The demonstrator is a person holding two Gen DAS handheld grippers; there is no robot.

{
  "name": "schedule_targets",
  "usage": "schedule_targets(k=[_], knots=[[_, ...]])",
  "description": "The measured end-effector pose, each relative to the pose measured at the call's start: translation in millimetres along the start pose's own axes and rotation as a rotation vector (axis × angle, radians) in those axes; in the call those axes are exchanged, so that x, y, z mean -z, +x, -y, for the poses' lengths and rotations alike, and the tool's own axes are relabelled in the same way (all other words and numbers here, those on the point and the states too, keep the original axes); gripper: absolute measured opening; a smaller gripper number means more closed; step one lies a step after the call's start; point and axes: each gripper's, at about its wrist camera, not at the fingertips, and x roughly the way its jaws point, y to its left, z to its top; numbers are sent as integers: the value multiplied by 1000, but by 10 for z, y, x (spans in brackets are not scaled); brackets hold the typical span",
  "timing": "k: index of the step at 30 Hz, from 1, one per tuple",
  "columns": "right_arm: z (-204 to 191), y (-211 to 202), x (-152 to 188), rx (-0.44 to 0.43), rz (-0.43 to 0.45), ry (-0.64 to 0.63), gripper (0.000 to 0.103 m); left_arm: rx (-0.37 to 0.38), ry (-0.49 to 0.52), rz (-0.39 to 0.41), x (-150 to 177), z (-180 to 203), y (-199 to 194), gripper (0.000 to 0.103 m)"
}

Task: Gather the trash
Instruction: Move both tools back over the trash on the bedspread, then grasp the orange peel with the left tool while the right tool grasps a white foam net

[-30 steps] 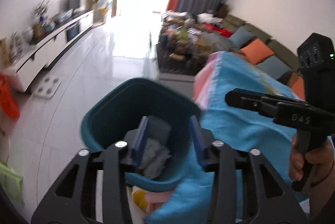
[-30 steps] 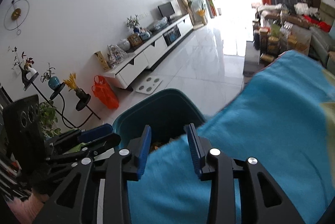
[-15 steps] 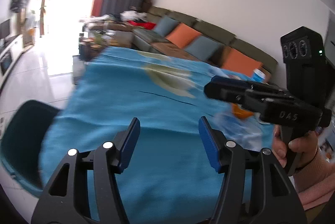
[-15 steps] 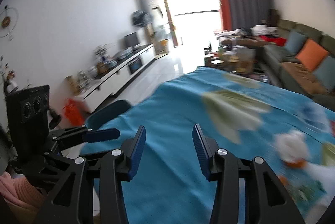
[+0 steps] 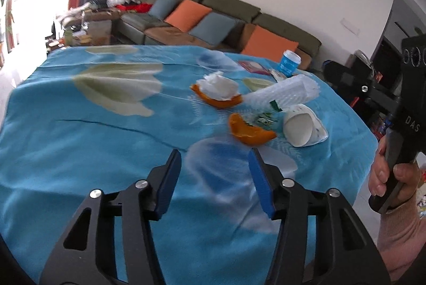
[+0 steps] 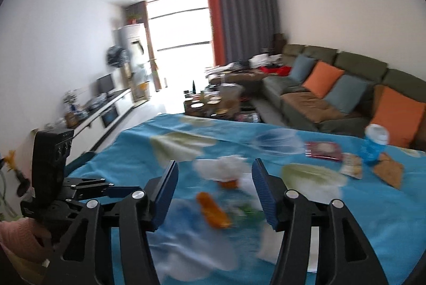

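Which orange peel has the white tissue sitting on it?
The farther orange peel carries the crumpled white tissue. The nearer orange peel, closest to the left gripper, has no tissue on it, only green scraps at its far edge.

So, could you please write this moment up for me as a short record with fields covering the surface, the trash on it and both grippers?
surface: table under a blue floral cloth
trash: two orange peels, crumpled tissue on the farther peel, white foam sleeve, tipped paper cup
other items: blue tub, red packet
left gripper: empty, jaws closing, above the cloth short of the trash
right gripper: empty, jaws opening, pointed at the trash
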Motion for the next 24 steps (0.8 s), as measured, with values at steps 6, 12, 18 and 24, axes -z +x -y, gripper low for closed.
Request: schedule_targets(k=[6,12,18,24], knots=[[320,99,108,63,-41,37,60,26,-12,-71,-100,93,301,41],[341,248,191,67,-85,25,61,28,-8,-121,-180,119,457,37],[380,357,205,60,-107,17,41,52,-11,-171,-290,154,657,25],[419,316,182,60,-103,14,18,69,-33,-188,-326,140,760,9]])
